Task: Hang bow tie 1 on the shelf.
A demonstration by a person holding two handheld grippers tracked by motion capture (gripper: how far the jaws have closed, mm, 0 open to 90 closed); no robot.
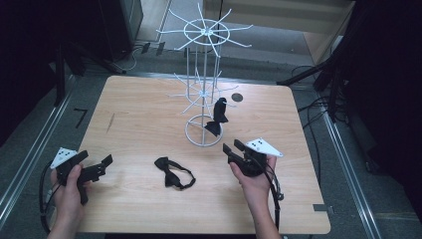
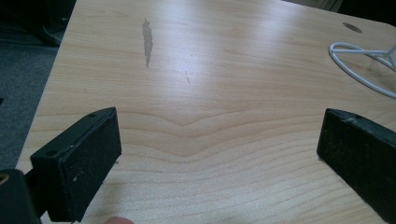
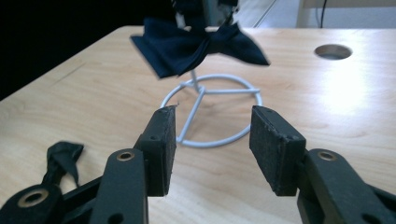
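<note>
A: Left gripper point(image 1: 102, 167), near the table's point(image 1: 139, 99) left edge: jaws wide apart, nothing between. Centre: bow tie point(image 1: 174, 173) lying flat.

B: Right gripper point(image 1: 234, 149): jaws partly apart, empty, facing the wire stand point(image 1: 203, 89) and its hung bow tie point(image 1: 217, 117). Risk: a jaw may catch the light stand and tip it.

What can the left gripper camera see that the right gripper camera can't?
Left gripper view: a grey scuff mark on the wood, and the left tongs standing wide open with nothing between them.

Right gripper view: a dark bow tie hanging on the white wire rack, another black bow tie lying flat, and the half-open right tongs.

Both: the light wooden table, the rack's round base and a round hole.
</note>
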